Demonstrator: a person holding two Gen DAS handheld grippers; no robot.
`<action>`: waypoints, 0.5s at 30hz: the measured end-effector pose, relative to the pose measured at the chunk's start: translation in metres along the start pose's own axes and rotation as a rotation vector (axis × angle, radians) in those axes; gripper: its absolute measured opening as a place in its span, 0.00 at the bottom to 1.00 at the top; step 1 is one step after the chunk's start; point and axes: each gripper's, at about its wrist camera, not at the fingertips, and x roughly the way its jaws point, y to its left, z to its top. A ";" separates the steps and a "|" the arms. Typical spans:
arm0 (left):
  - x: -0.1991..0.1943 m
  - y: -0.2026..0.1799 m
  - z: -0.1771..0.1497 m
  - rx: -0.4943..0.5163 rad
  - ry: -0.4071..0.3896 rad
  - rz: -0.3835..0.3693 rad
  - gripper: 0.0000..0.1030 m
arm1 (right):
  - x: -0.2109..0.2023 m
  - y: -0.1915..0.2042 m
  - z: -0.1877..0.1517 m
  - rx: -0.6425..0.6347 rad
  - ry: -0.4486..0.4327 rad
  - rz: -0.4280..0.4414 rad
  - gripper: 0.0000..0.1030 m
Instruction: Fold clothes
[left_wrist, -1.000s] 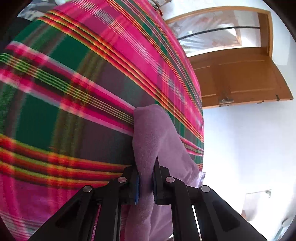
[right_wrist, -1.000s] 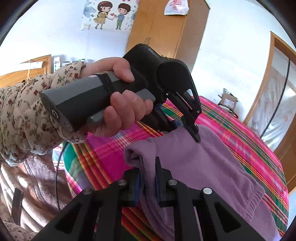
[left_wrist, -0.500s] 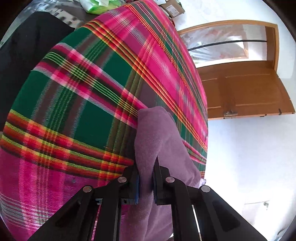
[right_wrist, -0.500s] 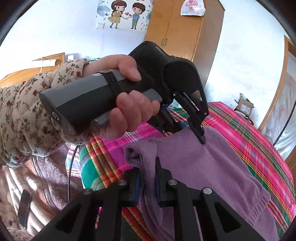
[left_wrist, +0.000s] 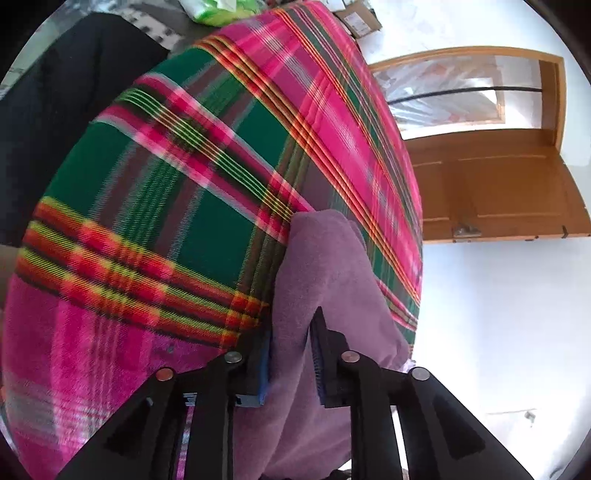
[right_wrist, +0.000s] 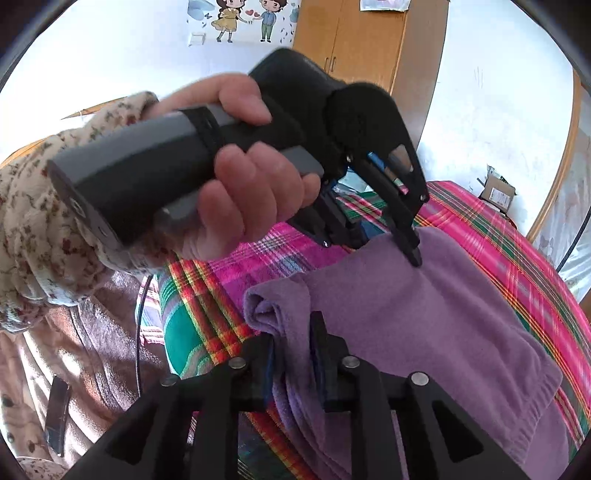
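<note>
From the left wrist camera, the left gripper (left_wrist: 291, 354) has its fingers (left_wrist: 320, 354) easing apart around a raised fold of the purple fleece garment (left_wrist: 325, 273), which lies on the plaid bedspread (left_wrist: 166, 206) close to the bed's edge on the side of the wooden door (left_wrist: 495, 184); the cloth sits between the pads, and light gaps suggest the pinch is already slackening. The likely trouble here is that the fold, let go this near the edge, slumps or slides toward the floor. From the right wrist camera, the right gripper (right_wrist: 293, 354) is likewise loosening its fingers (right_wrist: 319, 350) around the garment's rolled near corner (right_wrist: 273, 306), thick with bunched layers, while a hand (right_wrist: 236, 177) in a floral sleeve (right_wrist: 44, 221) holds the left gripper at the garment's far edge on the bedspread. Released uneven, that roll could spring open and spoil the fold; fleece nap might also snag a retreating pad and drag the corner askew.
</note>
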 end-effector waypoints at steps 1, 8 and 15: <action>-0.002 -0.001 -0.002 0.002 -0.005 0.021 0.23 | 0.000 -0.001 -0.001 -0.001 0.001 -0.001 0.19; -0.036 -0.003 -0.025 -0.028 -0.157 0.133 0.23 | -0.023 -0.028 -0.009 0.078 0.000 0.055 0.26; -0.061 -0.015 -0.061 -0.006 -0.234 0.156 0.32 | -0.066 -0.055 -0.025 0.197 -0.059 0.113 0.30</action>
